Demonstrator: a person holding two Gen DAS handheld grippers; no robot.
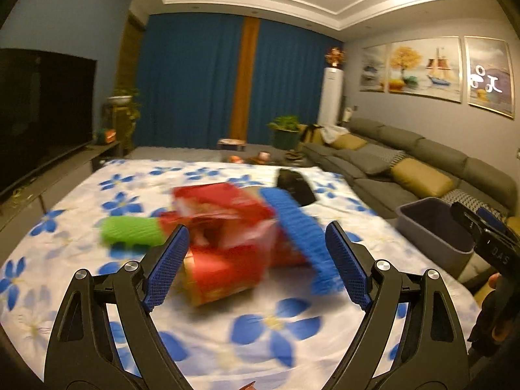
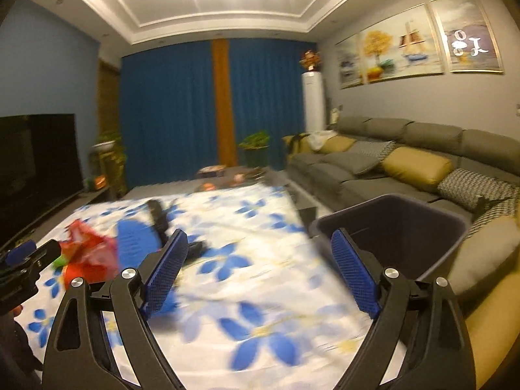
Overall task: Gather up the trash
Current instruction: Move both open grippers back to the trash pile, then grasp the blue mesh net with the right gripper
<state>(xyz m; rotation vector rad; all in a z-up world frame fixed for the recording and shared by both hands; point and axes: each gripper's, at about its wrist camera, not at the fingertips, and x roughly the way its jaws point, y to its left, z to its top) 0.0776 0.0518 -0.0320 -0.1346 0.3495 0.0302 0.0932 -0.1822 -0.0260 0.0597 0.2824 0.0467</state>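
The blue-padded fingers (image 1: 169, 266) of the left gripper (image 1: 256, 266) stand wide apart and hold nothing, framing a blurred red wrapper (image 1: 224, 237) that lies in the middle of the left wrist view on a flowered cloth (image 1: 97, 188), with a green roll (image 1: 131, 231) just left of it and a blue brush (image 1: 299, 230) leaning across its right side. The right gripper (image 2: 261, 268) is likewise spread wide and empty, its right finger (image 2: 356, 276) in front of a grey bin (image 2: 406, 227) at the right of its view. The wrapper (image 2: 91, 253) shows at that view's left edge.
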